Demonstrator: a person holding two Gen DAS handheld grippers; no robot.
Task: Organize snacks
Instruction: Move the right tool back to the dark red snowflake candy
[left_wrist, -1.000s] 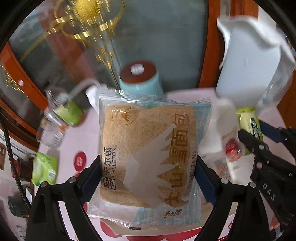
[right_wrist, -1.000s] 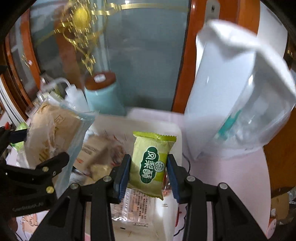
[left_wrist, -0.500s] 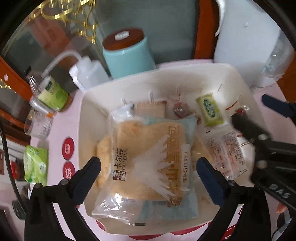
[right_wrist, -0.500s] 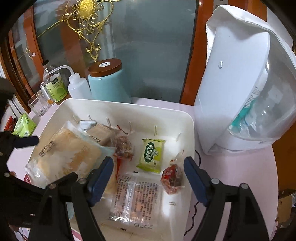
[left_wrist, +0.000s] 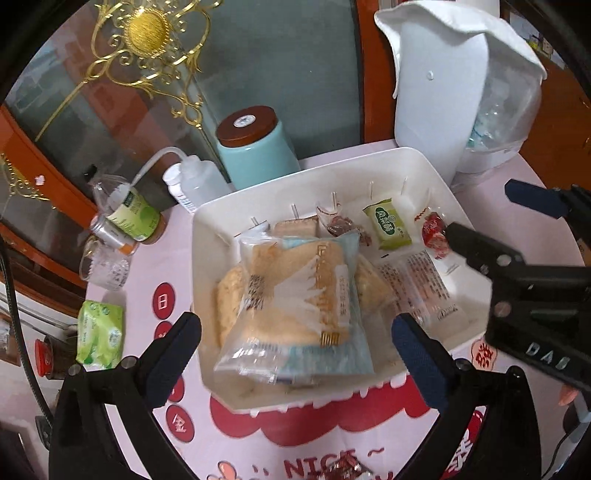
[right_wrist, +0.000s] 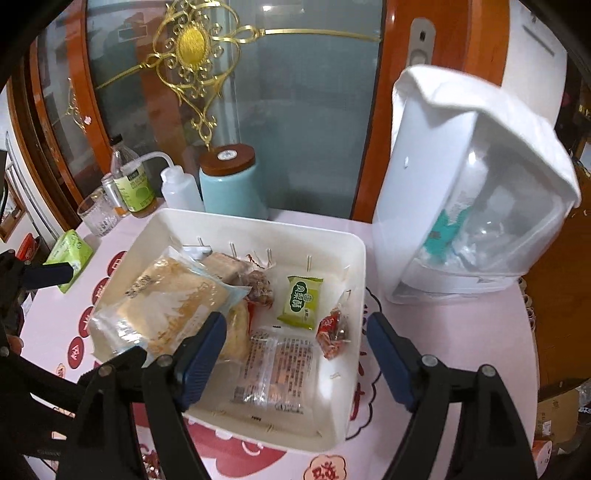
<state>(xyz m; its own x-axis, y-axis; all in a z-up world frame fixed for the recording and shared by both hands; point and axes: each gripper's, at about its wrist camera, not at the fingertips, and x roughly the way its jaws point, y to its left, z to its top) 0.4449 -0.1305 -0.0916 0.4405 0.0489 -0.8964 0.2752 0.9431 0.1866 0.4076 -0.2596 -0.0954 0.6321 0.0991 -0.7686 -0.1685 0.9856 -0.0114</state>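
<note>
A white bin (left_wrist: 424, 162) (right_wrist: 258, 221) stands on the pink tablecloth. In it a large bread pack (left_wrist: 295, 291) (right_wrist: 173, 295) lies on the left, on top of other bread. A small green snack pack (left_wrist: 388, 223) (right_wrist: 301, 301) lies flat near the back wall. Beside it are a red wrapped candy (left_wrist: 434, 230) (right_wrist: 332, 328) and a clear biscuit packet (left_wrist: 417, 284) (right_wrist: 277, 365). My left gripper (left_wrist: 295, 332) hangs open above the bread pack, holding nothing. My right gripper (right_wrist: 293, 325) (left_wrist: 491, 214) stands open over the bin's right half, also holding nothing.
Behind the bin stand a teal jar with a brown lid (left_wrist: 255, 147), a squeeze bottle (left_wrist: 192, 181), a green-labelled bottle (left_wrist: 133, 214) and a glass (left_wrist: 105, 267). A green packet (left_wrist: 99, 338) lies left. A tall cloth-covered white appliance (right_wrist: 461, 184) stands right. A wrapped candy (left_wrist: 343, 469) lies near the front.
Both grippers have opened and let go. The bread pack and the green pack now lie in the bin. Both grippers have drawn back and up from it.
</note>
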